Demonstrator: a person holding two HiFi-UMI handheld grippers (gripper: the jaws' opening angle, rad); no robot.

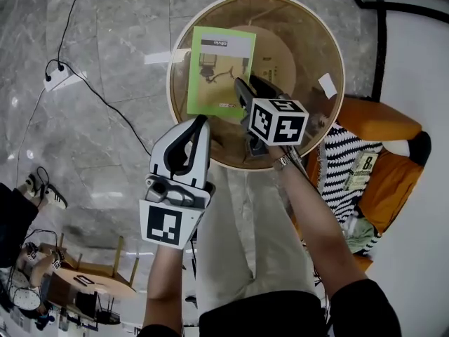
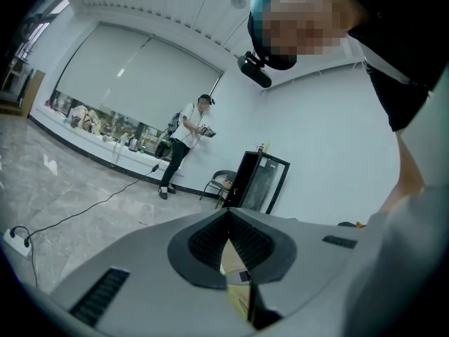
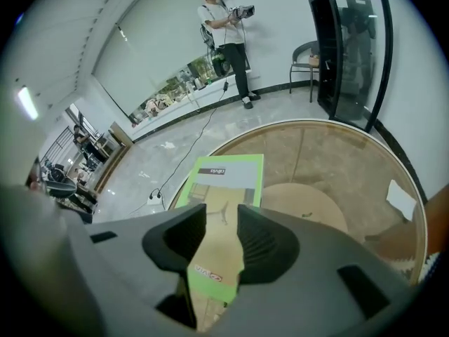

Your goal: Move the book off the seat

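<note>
A green book (image 1: 219,69) lies flat on the left part of a round glass table (image 1: 330,41). My right gripper (image 1: 242,90) hangs tilted down over the book's near right edge. In the right gripper view its jaws (image 3: 223,213) stand apart, and the book (image 3: 224,181) shows through the gap, lower down, with no pad pressing on it. My left gripper (image 1: 202,121) is held nearer to me, off the table's near rim, pointing roughly level. Its fingertips (image 2: 228,215) meet with nothing between them.
An orange chair (image 1: 393,174) with a striped cushion (image 1: 340,163) stands right of the table. A white slip (image 1: 327,84) lies on the glass. A power strip and cable (image 1: 59,79) lie on the floor to the left. A person (image 3: 228,34) and a black cabinet (image 3: 351,48) stand beyond.
</note>
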